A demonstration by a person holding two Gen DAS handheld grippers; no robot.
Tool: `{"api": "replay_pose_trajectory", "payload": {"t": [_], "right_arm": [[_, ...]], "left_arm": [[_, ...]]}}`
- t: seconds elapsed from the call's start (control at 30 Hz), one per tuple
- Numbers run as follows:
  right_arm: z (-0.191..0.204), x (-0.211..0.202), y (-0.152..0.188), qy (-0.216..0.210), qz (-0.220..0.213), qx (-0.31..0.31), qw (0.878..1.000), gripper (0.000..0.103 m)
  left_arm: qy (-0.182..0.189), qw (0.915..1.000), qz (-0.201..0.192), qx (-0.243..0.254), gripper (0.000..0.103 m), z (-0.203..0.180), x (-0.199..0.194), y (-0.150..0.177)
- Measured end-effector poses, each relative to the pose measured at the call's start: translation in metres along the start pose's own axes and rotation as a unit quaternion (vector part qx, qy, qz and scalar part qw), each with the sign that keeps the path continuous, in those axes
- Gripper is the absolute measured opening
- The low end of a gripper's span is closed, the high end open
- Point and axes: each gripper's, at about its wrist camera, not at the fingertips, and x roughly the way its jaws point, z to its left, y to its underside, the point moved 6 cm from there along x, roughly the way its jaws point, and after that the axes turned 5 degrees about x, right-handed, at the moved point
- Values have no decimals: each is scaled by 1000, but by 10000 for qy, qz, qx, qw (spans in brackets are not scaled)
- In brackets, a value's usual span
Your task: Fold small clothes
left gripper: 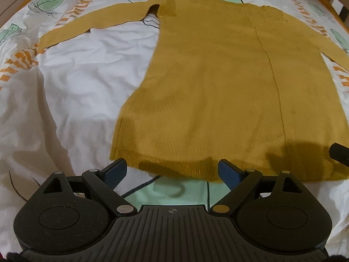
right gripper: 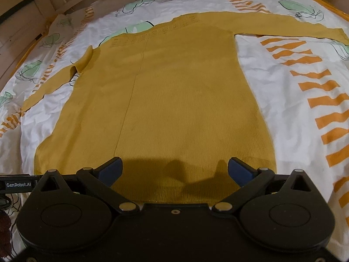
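Nearest, left gripper point(left gripper: 172, 170): jaws spread wide, blue pads either side of the garment's hem, holding nothing; it hangs over the near left part of the hem. Right gripper point(right gripper: 174, 170): jaws likewise spread and empty, poised over the hem toward its right half; its black tip shows at the right edge of the left wrist view. Next, mustard knit sweater point(right gripper: 170, 109): long-bodied, ribbed, laid flat on the bed with hem toward the grippers and neckline away, a vertical crease left of centre. Beyond, left sleeve point(left gripper: 91, 24) stretched outward, its shoulder fabric turned over; right sleeve point(right gripper: 290, 25) stretched out the other way. Underneath, bedsheet point(right gripper: 283, 91): white, orange stripes, green leaf print, rumpled. Farthest, wooden bed frame point(right gripper: 26, 6). Step judged: garment spread, no fold yet made. Next move likely calls for each gripper to lower and pinch the hem or a sleeve, then carry it over the body
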Motion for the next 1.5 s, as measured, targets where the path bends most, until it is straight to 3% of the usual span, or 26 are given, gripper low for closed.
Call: {"api": "replay_pose_trajectory", "payload": {"t": [0.5,1.27,1.5], "right_arm": [[-4,8,-15,-4,-5,-33,10000,102],[-36,34,-76,4,-155,150,9998,102],[-61,34,-106,-410,-482,419,9971,102]], "left_arm": [[-3,10000,-63,29,91,-2,2,-12],[26,9995,-206,248,91,-18,32,-95],[39,9988,-440,197,91,-24,33,-122]]}}
